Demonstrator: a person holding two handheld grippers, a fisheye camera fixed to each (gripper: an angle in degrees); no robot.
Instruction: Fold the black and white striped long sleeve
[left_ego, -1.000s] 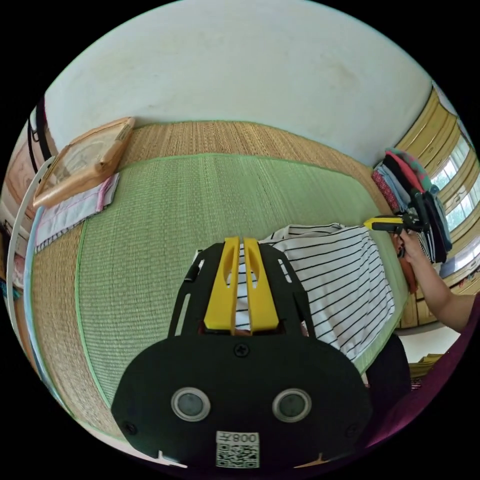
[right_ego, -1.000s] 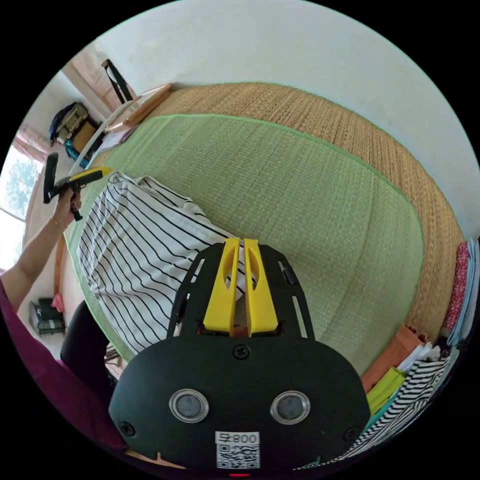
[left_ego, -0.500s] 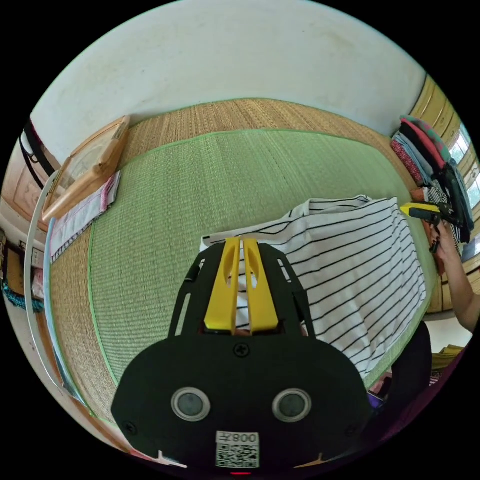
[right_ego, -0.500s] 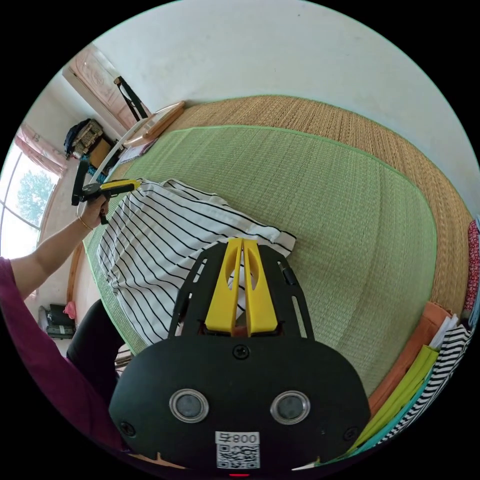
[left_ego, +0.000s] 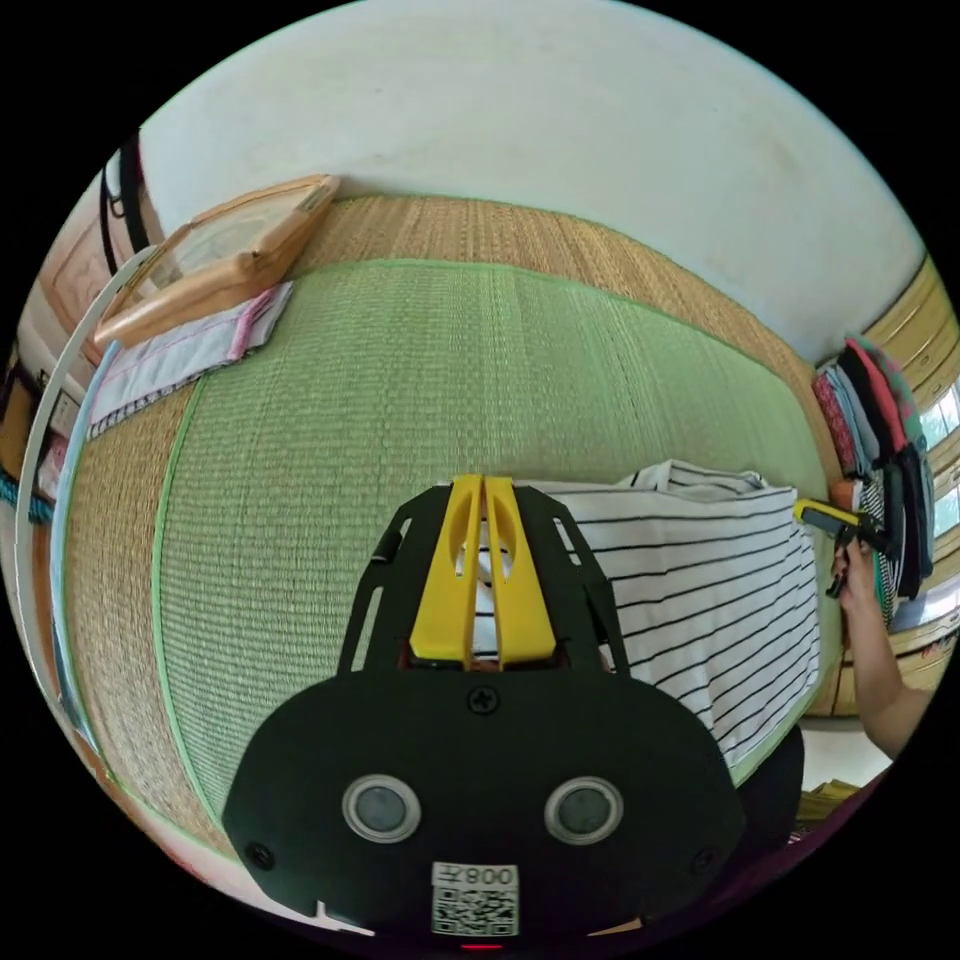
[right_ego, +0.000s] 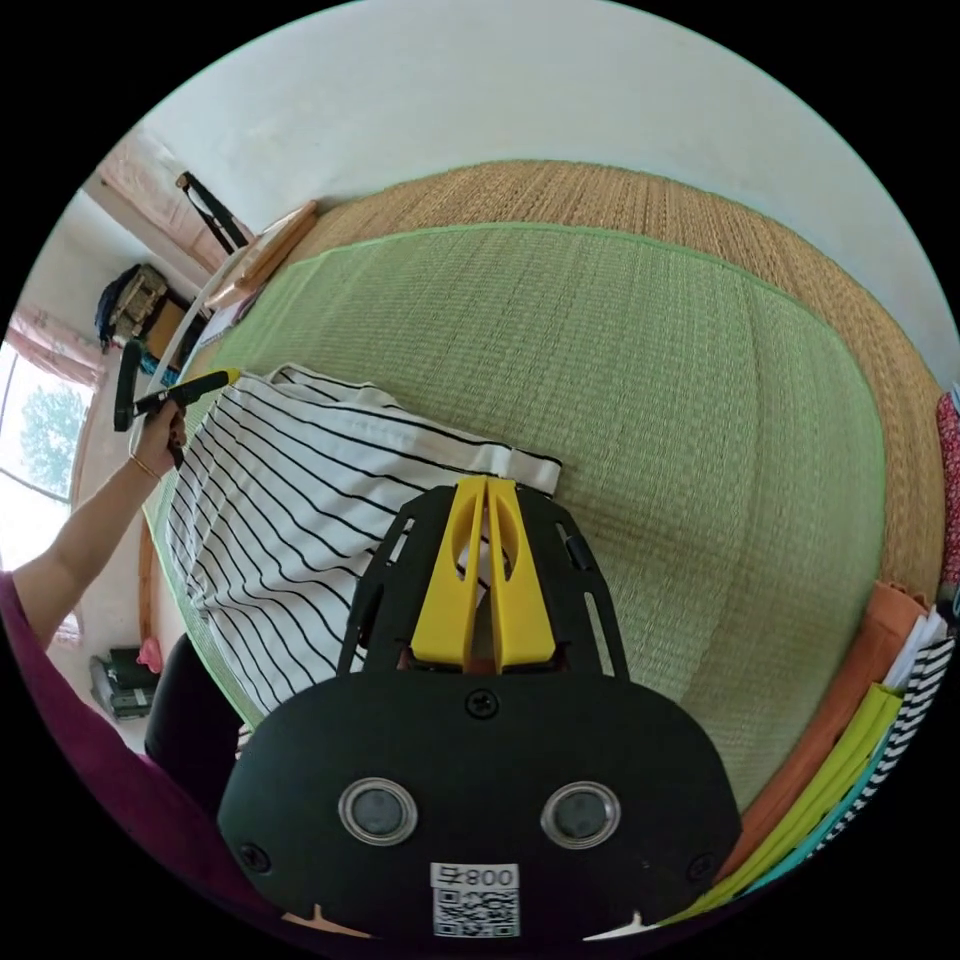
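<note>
striped shirt (left_ego: 700, 590) pinched by both grippers, left (left_ego: 484, 490) and right (right_ego: 487, 490), over woven green mat (left_ego: 400, 400).

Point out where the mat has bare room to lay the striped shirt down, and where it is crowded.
Bare green mat runs from the striped shirt to the brown border by the wall. Crowded spots: the folded clothes pile beside the right gripper, and the wooden frame on a folded cloth.
</note>
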